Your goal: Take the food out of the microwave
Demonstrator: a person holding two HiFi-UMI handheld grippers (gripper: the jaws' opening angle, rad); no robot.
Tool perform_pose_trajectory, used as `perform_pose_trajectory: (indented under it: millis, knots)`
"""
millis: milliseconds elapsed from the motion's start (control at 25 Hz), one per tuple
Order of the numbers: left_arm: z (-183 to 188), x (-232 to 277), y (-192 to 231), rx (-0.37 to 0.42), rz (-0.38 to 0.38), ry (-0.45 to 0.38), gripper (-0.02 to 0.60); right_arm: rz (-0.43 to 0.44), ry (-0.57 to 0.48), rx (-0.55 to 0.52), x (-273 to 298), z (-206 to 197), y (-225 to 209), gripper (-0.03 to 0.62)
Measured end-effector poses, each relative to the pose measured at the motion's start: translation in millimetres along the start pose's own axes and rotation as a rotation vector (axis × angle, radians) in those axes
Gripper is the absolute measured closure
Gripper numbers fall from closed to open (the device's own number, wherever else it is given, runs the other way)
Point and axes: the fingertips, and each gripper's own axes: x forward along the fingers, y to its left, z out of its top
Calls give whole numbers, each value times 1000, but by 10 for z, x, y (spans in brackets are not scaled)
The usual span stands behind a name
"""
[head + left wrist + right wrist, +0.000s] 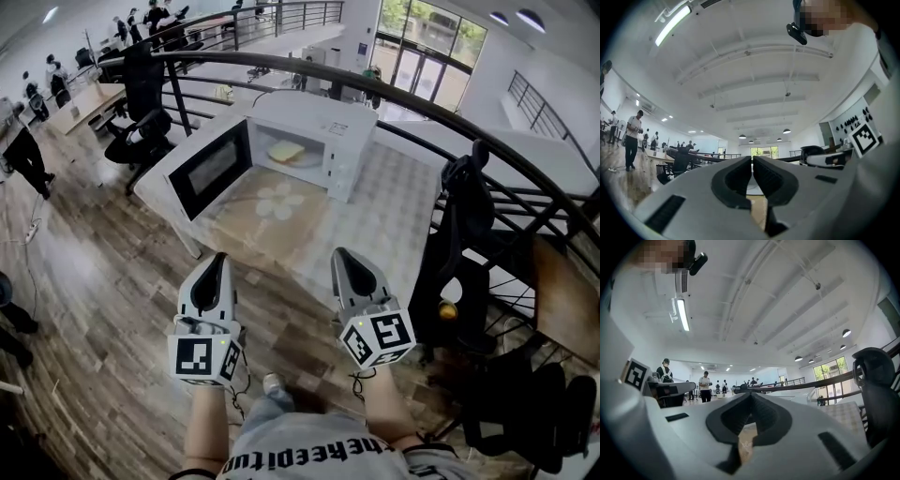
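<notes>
A white microwave stands on a table with a flower-print cloth. Its dark-windowed door hangs open to the left. Inside lies a pale yellow piece of food on a plate. My left gripper and my right gripper are side by side in front of the table, short of its near edge, both pointing toward the microwave. In the left gripper view the left gripper has its pads together with nothing between them. The right gripper looks the same in the right gripper view.
A curved black railing runs behind the table. To the table's right stands a black chair draped with dark cloth. Another black office chair is at the left. People stand at desks far left. The floor is wood.
</notes>
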Motion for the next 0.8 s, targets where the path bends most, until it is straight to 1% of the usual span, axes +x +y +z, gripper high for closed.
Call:
perform_pose_trajectory:
  millis: [280,440,560,800]
  knots:
    - [-85,348,529,-11,-16,-4,568,-29,-8,-1,563,-54,94,589]
    - [-163,483,790,-8,-41,-23,569,-52,-17,2,800,-82,146,589]
    - [-239,571,929,-9,-58,-29,568,-66,-17,7,916,-135,166,589]
    - [-342,750,1072,-36,-80,-23,568,-87,9,-3,1100,-203,151,589]
